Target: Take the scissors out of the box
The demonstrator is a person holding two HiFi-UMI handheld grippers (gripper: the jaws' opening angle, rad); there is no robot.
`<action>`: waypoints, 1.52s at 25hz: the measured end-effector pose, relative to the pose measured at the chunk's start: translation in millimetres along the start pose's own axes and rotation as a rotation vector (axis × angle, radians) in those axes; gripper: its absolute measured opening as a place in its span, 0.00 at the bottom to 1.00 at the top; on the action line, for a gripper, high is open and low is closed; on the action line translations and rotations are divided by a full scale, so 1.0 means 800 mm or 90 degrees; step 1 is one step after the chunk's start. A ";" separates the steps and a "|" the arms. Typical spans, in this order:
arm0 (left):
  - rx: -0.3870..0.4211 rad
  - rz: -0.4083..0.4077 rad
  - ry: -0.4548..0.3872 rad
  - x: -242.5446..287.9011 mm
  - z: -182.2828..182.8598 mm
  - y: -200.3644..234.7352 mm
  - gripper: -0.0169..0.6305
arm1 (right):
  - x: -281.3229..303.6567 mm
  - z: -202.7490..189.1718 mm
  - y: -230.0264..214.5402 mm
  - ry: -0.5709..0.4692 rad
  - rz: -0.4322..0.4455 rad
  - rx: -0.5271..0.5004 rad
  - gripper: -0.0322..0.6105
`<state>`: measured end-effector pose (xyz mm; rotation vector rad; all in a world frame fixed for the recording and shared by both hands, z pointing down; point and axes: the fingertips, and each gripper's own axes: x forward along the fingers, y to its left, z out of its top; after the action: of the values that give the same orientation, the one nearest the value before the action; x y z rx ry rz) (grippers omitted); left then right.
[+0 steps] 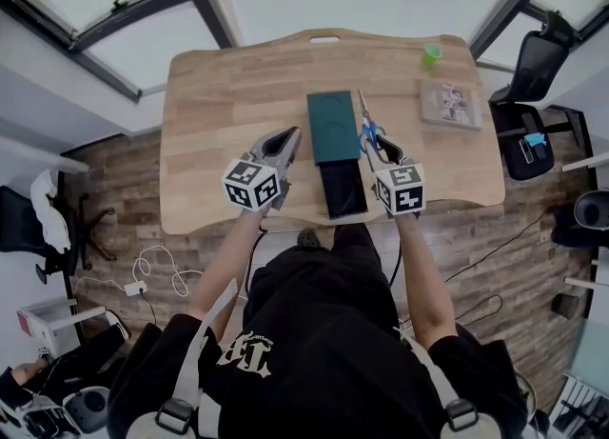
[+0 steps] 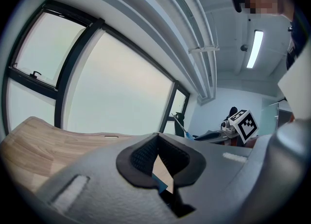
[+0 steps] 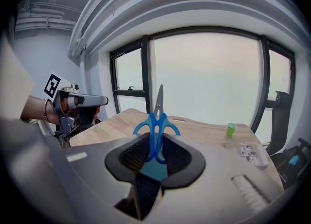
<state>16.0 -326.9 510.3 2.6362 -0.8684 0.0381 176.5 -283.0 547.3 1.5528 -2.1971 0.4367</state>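
At the left, the left claw [image 1: 283, 145] hovers over the pale wooden tabletop [image 1: 214, 109] with its dark pads brought together at the tips and nothing between them, just beside the left edge of the box. The flat, dark teal rectangular box [image 1: 333, 126] lies at mid-table with its long side running away from the person. A glossy black rectangular piece [image 1: 343, 189] touches its near end; which of the two is lid and which is base cannot be told. Just right of the box are the blue-handled steel scissors [image 1: 367, 128], already clear of it and gripped by the handle loops in the right claw [image 1: 383, 149]. Its pads press on the blue plastic, and the shut blades point forward, away from the person. The long axis of the scissors runs nearly parallel to the long side of the box and continues the line of the claw. The right hand alone carries them, and the coming move looks like a set-down on the bare wood to the right. Further right, well apart, lie a flat printed packet [image 1: 450, 104] and a small green cup [image 1: 432, 53].
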 end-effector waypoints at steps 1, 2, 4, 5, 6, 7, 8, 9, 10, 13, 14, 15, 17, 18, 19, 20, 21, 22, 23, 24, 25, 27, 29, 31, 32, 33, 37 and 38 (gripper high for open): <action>0.000 -0.001 0.000 0.001 0.000 -0.001 0.03 | 0.000 0.000 -0.001 0.001 -0.001 0.001 0.18; 0.000 -0.001 0.001 0.002 0.000 -0.001 0.03 | 0.000 -0.001 -0.002 0.001 -0.001 0.001 0.18; -0.001 -0.002 0.002 0.004 -0.001 -0.002 0.03 | 0.000 -0.002 -0.004 0.003 -0.002 0.003 0.18; -0.001 -0.003 0.003 0.004 -0.001 -0.003 0.03 | -0.001 -0.002 -0.004 0.003 -0.002 0.004 0.18; -0.001 -0.003 0.003 0.004 -0.001 -0.003 0.03 | -0.001 -0.003 -0.005 0.003 -0.002 0.004 0.18; 0.000 -0.004 0.003 0.005 -0.001 -0.004 0.03 | -0.002 -0.003 -0.005 0.003 -0.002 0.005 0.18; 0.001 -0.004 0.003 0.005 -0.001 -0.005 0.03 | -0.002 -0.004 -0.005 0.003 -0.002 0.005 0.18; 0.001 -0.004 0.003 0.005 -0.001 -0.005 0.03 | -0.002 -0.004 -0.006 0.003 -0.002 0.005 0.18; 0.001 -0.005 0.003 0.005 -0.002 -0.006 0.03 | -0.003 -0.004 -0.006 0.004 -0.003 0.004 0.18; 0.001 -0.004 0.004 0.007 -0.001 -0.006 0.03 | -0.002 -0.004 -0.008 0.005 -0.002 0.004 0.18; 0.001 -0.004 0.004 0.008 -0.001 -0.006 0.03 | -0.002 -0.004 -0.010 0.005 -0.002 0.003 0.18; 0.001 -0.003 0.004 0.009 -0.001 -0.006 0.03 | -0.002 -0.004 -0.010 0.006 -0.001 0.003 0.18; 0.001 -0.002 0.004 0.009 0.000 -0.007 0.03 | -0.002 -0.005 -0.011 0.007 -0.001 0.002 0.18; 0.001 -0.002 0.004 0.009 0.000 -0.007 0.03 | -0.001 -0.005 -0.011 0.007 -0.001 0.002 0.18; 0.001 -0.001 0.004 0.008 0.000 -0.006 0.03 | -0.001 -0.005 -0.011 0.007 0.000 0.002 0.18; 0.001 -0.001 0.003 0.009 0.001 -0.006 0.03 | 0.000 -0.005 -0.011 0.008 0.000 0.002 0.18; 0.001 0.000 0.003 0.009 0.001 -0.006 0.03 | 0.000 -0.006 -0.011 0.008 0.001 0.002 0.18; 0.002 0.000 0.003 0.009 0.001 -0.006 0.03 | 0.000 -0.006 -0.011 0.009 0.002 0.002 0.18; 0.002 0.001 0.003 0.009 0.002 -0.007 0.03 | 0.000 -0.006 -0.012 0.009 0.002 0.003 0.18; 0.002 0.001 0.002 0.009 0.002 -0.008 0.03 | 0.000 -0.007 -0.012 0.009 0.002 0.003 0.18; 0.002 0.002 0.001 0.009 0.002 -0.008 0.03 | 0.000 -0.008 -0.012 0.010 0.002 0.002 0.18; 0.001 0.002 0.000 0.008 0.003 -0.007 0.03 | 0.001 -0.009 -0.013 0.011 0.002 0.002 0.18; 0.000 0.004 0.001 0.006 0.002 -0.005 0.03 | 0.003 -0.011 -0.013 0.014 0.002 0.003 0.18; 0.000 0.006 0.002 0.004 0.001 -0.004 0.03 | 0.003 -0.012 -0.013 0.015 0.002 0.004 0.18; 0.000 0.007 0.001 0.004 0.001 -0.003 0.03 | 0.003 -0.012 -0.013 0.016 0.003 0.005 0.18; -0.001 0.008 0.001 0.003 0.001 -0.004 0.03 | 0.003 -0.013 -0.013 0.016 0.003 0.004 0.18; -0.002 0.009 0.000 0.002 0.001 -0.006 0.03 | 0.001 -0.015 -0.012 0.019 0.004 0.003 0.18; -0.003 0.009 0.000 0.001 0.001 -0.006 0.03 | 0.001 -0.016 -0.012 0.020 0.005 0.003 0.18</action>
<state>19.4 -324.2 508.5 2.6266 -0.8861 0.0390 187.0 -280.7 558.7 1.5303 -2.1799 0.4661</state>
